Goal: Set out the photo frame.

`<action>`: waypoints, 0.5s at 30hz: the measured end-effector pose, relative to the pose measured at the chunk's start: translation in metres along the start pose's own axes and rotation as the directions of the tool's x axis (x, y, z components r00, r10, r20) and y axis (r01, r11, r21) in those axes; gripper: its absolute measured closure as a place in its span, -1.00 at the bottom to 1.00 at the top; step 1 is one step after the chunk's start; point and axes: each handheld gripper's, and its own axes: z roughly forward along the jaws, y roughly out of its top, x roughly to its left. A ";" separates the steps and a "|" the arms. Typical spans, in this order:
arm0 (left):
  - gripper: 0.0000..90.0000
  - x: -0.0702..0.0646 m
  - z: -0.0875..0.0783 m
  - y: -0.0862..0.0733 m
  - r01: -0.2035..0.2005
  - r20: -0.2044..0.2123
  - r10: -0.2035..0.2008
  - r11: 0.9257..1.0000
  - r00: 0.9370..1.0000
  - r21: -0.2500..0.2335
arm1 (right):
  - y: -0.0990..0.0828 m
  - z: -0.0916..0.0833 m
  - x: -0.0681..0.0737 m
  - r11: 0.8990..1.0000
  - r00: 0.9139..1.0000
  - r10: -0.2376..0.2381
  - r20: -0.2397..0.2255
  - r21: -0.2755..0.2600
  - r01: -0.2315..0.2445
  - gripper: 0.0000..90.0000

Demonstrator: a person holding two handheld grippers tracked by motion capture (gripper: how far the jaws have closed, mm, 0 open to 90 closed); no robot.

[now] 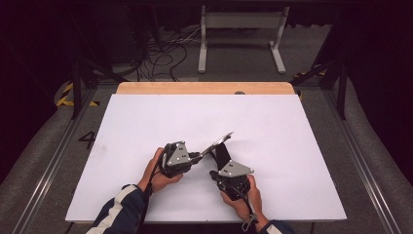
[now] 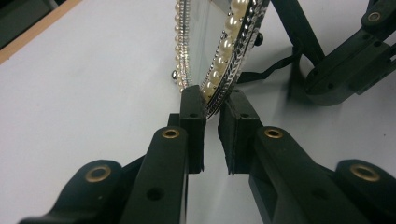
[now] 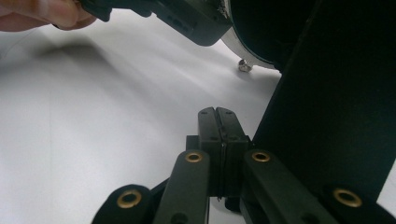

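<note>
- Two claws work one thing: a pearl-rimmed picture frame [image 1: 215, 143], held tilted above the white table [image 1: 292, 146] near its middle, between the two hands.
- The left claw [image 2: 211, 105] has the frame's beaded edge between its pads, jaws only narrowly apart and pinching the rim.
- The right claw [image 3: 217, 114] is fully closed with nothing visible between its pads; it sits beside the frame's black back stand [image 3: 327, 102], apparently touching it, though contact is hard to confirm.
- To do this step well, I judge the left claw should keep a firm pinch on the rim, since pearls are slippery, while the right claw nudges the stand [image 1: 222, 155] outward slowly.
- Lower the frame only once the stand is spread, so that it bears weight evenly.
- No containers stand on the table.
</note>
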 end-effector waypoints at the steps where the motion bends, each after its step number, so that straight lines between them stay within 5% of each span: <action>1: 0.79 0.000 0.000 0.000 0.001 -0.001 -0.001 1.000 1.000 0.000 | 0.000 0.000 0.000 1.000 1.000 -0.002 0.002 0.001 0.002 1.00; 15: 0.79 -0.003 0.001 0.002 -0.021 -0.003 0.021 1.000 1.000 0.005 | -0.001 -0.004 -0.003 1.000 1.000 0.005 0.015 0.015 -0.005 1.00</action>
